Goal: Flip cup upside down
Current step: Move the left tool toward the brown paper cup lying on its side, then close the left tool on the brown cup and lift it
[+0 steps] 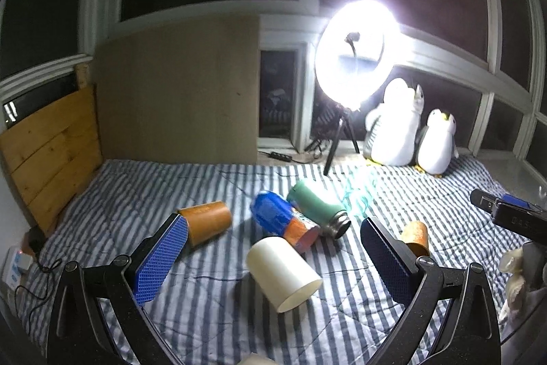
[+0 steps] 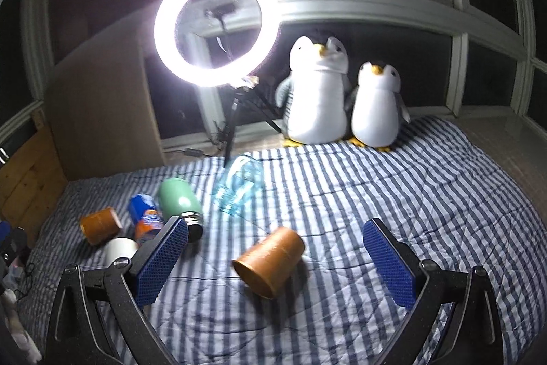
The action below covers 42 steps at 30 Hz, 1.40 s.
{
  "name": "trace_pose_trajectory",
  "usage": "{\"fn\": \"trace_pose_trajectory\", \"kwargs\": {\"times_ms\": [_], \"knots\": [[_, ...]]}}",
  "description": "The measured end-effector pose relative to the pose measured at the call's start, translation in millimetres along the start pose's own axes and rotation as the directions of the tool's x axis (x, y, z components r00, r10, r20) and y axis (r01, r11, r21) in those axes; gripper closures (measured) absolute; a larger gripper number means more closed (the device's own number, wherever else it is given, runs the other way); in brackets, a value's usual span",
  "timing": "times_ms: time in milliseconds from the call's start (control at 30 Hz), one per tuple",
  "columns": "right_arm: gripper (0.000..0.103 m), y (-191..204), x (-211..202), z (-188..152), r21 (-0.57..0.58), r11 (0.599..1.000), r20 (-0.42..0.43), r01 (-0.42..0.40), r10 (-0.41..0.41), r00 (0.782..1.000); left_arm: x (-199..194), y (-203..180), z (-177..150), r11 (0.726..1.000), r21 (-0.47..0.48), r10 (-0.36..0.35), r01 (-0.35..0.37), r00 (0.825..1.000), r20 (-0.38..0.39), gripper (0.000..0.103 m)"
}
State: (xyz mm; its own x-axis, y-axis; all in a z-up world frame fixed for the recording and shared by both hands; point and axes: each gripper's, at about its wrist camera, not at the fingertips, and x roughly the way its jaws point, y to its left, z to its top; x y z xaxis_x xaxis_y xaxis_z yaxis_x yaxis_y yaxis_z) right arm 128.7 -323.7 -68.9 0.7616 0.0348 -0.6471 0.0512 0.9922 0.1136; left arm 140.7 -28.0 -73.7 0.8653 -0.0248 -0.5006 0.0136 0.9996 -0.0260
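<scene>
The right gripper (image 2: 275, 257) is held with fingers apart, framing the brown cup (image 2: 270, 267) lying on its side on the striped bed (image 2: 393, 194); the left gripper (image 1: 273, 257) is likewise spread over the white cup (image 1: 283, 272); both cups are judged light, rigid and smooth, best pinched across the mid-wall; a green bottle (image 2: 179, 204) lies beyond.
</scene>
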Motion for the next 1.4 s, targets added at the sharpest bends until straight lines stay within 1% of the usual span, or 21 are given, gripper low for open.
{"fn": "trace_pose_trajectory", "kwargs": {"times_ms": [133,267,333,400,433,467,533,567,700,733,833,867,900,933,967,1033,1100,1167,1300,1367,1400], "knots": [[0.002,-22.5,12.8,2.8,0.023,1.000,-0.027,0.020,-0.019,0.999,34.5,-22.9,8.7,0.998,0.032,-0.054,0.056,0.996,-0.070,0.001],[0.006,-45.3,22.6,3.6,0.030,0.999,-0.057,0.045,-0.044,0.997,72.1,-53.9,19.6,0.992,0.071,-0.098,0.109,0.985,-0.145,0.001],[0.007,-57.9,27.2,3.3,0.037,0.998,-0.071,0.056,-0.053,0.996,87.2,-72.8,24.2,0.986,0.093,-0.118,0.136,0.977,-0.177,0.001],[0.009,-69.5,30.8,2.4,0.046,0.997,-0.083,0.062,-0.059,0.995,107.1,-92.4,28.7,0.980,0.108,-0.141,0.168,0.966,-0.218,0.001],[0.010,-74.8,31.8,1.5,0.050,0.997,-0.089,0.065,-0.061,0.994,119.5,-103.2,30.8,0.976,0.108,-0.159,0.190,0.956,-0.247,0.001],[0.010,-79.3,32.6,0.7,0.054,0.996,-0.094,0.069,-0.063,0.994,128.1,-111.4,31.4,0.972,0.106,-0.176,0.212,0.946,-0.273,0.001],[0.011,-90.0,33.8,-0.9,0.064,0.995,-0.104,0.075,-0.068,0.992,151.5,-132.9,32.6,0.959,0.100,-0.217,0.264,0.916,-0.337,0.001],[0.011,-97.1,34.5,-2.1,0.071,0.994,-0.111,0.082,-0.074,0.991,161.7,-142.4,32.9,0.957,0.107,-0.216,0.270,0.909,-0.356,0.001],[0.011,-115.6,33.3,-7.7,0.084,0.991,-0.126,0.105,-0.094,0.988,199.5,-186.8,28.3,0.924,0.159,-0.241,0.347,0.855,-0.459,0.001],[0.011,-121.5,32.9,-9.3,0.092,0.990,-0.131,0.109,-0.096,0.987,210.5,-199.4,26.1,0.914,0.170,-0.245,0.369,0.834,-0.495,0.001],[0.011,-137.6,30.9,-14.1,0.115,0.986,-0.141,0.119,-0.103,0.985,233.9,-222.3,19.8,0.891,0.181,-0.249,0.417,0.779,-0.575,0.001],[0.011,-142.4,29.9,-15.7,0.121,0.985,-0.143,0.122,-0.105,0.984,241.8,-230.3,16.7,0.885,0.183,-0.243,0.428,0.761,-0.602,0.001],[0.011,-146.2,28.6,-17.0,0.127,0.984,-0.143,0.124,-0.106,0.984,248.6,-235.8,13.6,0.881,0.188,-0.236,0.435,0.747,-0.622,0.001],[0.011,-148.8,27.2,-18.1,0.130,0.984,-0.143,0.126,-0.107,0.984,256.9,-244.2,9.3,0.873,0.193,-0.230,0.449,0.726,-0.648,0.001],[0.011,-152.6,25.7,-19.4,0.135,0.983,-0.143,0.128,-0.108,0.984,262.6,-249.0,5.9,0.868,0.192,-0.228,0.458,0.711,-0.666,0.001],[0.011,-156.7,22.9,-21.4,0.141,0.982,-0.142,0.129,-0.109,0.984,274.6,-259.3,-3.6,0.859,0.186,-0.219,0.477,0.671,-0.708,0.001],[0.011,-160.6,20.4,-23.3,0.144,0.981,-0.140,0.131,-0.111,0.984,281.1,-263.6,-11.5,0.856,0.191,-0.201,0.480,0.650,-0.733,0.002],[0.011,-163.6,18.2,-24.8,0.146,0.980,-0.138,0.134,-0.114,0.984,285.4,-269.1,-19.2,0.851,0.206,-0.181,0.482,0.639,-0.747,0.007],[0.011,-170.1,15.6,-26.2,0.156,0.978,-0.134,0.138,-0.117,0.984,291.7,-272.9,-25.3,0.845,0.195,-0.181,0.499,0.609,-0.772,0.012],[0.011,-172.9,14.8,-27.0,0.162,0.977,-0.133,0.140,-0.118,0.984,293.9,-275.7,-29.2,0.837,0.198,-0.176,0.509,0.595,-0.784,0.020],[0.011,-173.9,14.5,-27.1,0.164,0.977,-0.133,0.139,-0.118,0.984,296.4,-276.9,-30.8,0.835,0.194,-0.177,0.515,0.585,-0.791,0.021]]}}
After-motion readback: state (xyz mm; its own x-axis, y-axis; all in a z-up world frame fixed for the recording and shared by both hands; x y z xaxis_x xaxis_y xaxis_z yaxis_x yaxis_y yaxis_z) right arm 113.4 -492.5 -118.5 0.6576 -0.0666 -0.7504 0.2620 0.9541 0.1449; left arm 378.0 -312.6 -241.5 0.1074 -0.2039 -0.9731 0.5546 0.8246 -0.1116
